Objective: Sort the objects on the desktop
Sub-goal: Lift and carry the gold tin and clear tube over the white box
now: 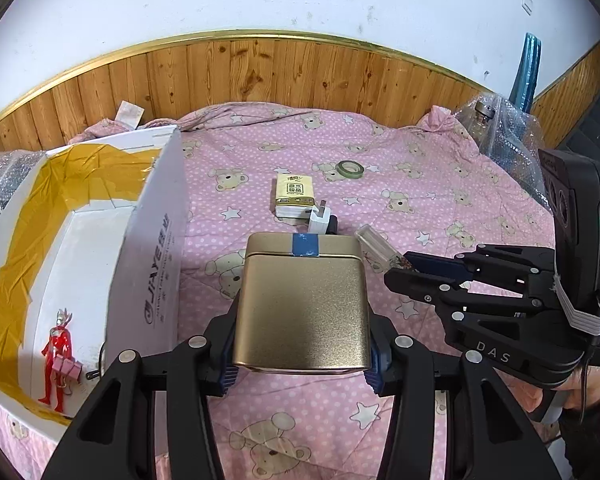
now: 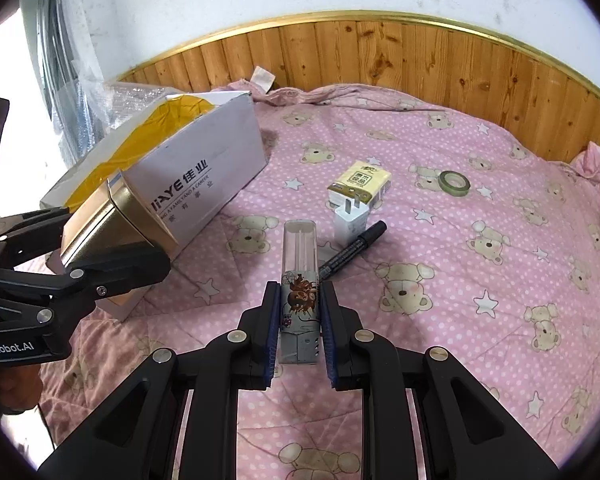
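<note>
The left gripper [image 1: 302, 364] clamps a gold tin [image 1: 302, 312] with a blue tape strip, held above the pink bedspread [image 1: 420, 184] beside the white cardboard box [image 1: 156, 240]. The right gripper [image 2: 299, 332] clamps a clear rectangular case [image 2: 299, 272] with a printed lower half. A tissue pack [image 2: 360, 182], charger plug [image 2: 350, 220], black marker [image 2: 354, 248] and tape roll [image 2: 454, 183] lie on the bedspread. A red toy figure [image 1: 58, 354] lies inside the box.

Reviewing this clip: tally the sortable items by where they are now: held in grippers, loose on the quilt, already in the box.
Held: 2, the gold tin in the left gripper and the clear tube case in the right gripper.
Loose on the quilt: 4, tissue pack, charger plug, black marker, tape roll.
In the white box: 2, red figure, pink clip.
Total: 8
</note>
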Demonstrator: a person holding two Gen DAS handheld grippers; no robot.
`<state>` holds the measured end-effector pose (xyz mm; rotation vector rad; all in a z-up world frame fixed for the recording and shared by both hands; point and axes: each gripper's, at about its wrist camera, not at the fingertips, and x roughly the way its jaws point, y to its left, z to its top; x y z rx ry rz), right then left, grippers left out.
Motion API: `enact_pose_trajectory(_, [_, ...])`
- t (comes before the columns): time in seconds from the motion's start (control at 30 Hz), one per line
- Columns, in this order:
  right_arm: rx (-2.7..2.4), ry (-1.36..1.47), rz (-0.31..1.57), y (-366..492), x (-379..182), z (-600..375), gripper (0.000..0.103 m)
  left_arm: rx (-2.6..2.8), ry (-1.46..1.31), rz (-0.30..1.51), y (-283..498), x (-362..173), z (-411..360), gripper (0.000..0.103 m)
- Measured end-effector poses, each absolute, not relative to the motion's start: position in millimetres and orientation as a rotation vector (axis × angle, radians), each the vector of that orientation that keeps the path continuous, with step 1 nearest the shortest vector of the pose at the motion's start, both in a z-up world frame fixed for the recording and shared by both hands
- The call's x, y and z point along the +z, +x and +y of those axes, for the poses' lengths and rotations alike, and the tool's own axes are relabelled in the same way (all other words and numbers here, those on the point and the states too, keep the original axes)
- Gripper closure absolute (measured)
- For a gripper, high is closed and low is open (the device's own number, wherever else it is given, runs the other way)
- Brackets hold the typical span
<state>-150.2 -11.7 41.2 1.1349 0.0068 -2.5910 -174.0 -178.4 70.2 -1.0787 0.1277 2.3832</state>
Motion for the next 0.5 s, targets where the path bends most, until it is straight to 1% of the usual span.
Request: enact_pose_trajectory(0.5, [-2.533,1.065,0.042,-147.0,68.3,-60.1,0.083,2.435,-1.026,0.076,-160.0,98.4,-224.4,0.053])
